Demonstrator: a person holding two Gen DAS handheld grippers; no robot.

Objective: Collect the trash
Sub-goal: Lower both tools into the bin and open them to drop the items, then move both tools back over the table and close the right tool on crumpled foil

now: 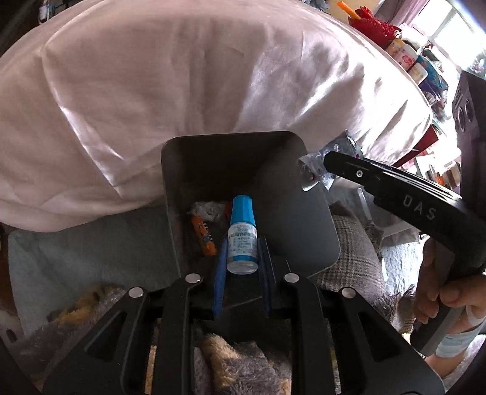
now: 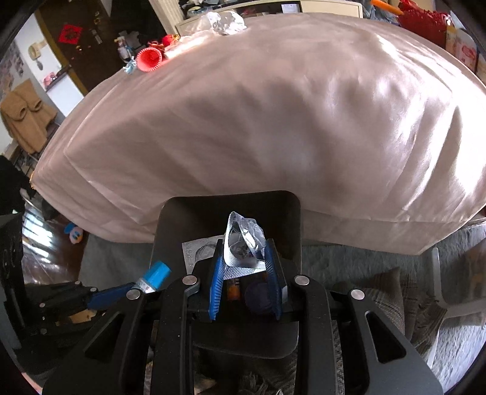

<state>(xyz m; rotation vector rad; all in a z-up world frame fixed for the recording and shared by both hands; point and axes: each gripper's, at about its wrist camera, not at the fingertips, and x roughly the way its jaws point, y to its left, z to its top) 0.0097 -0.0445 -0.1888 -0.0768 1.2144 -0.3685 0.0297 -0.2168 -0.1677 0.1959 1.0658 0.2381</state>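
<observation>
My left gripper (image 1: 241, 243) is shut on a small blue-capped bottle (image 1: 242, 235) and holds it over the open dark grey bin (image 1: 303, 212). The bottle also shows in the right wrist view (image 2: 153, 275), at the bin's left rim. My right gripper (image 2: 244, 258) is shut on a crumpled silver blister pack with clear plastic (image 2: 243, 243), above the same bin (image 2: 170, 224). In the left wrist view the right gripper (image 1: 317, 170) comes in from the right with the crumpled pack (image 1: 316, 167) at the bin's right rim. Inside the bin lie an orange wrapper (image 1: 204, 235) and paper scraps.
A large table under a pale pink cloth (image 2: 273, 121) rises just behind the bin. Red decorations (image 2: 148, 59) and crumpled clear plastic (image 2: 224, 21) sit at its far edge. A plaid cushion (image 1: 355, 252) and fluffy blanket (image 1: 237, 364) lie below. Boxes (image 1: 407, 57) line the right.
</observation>
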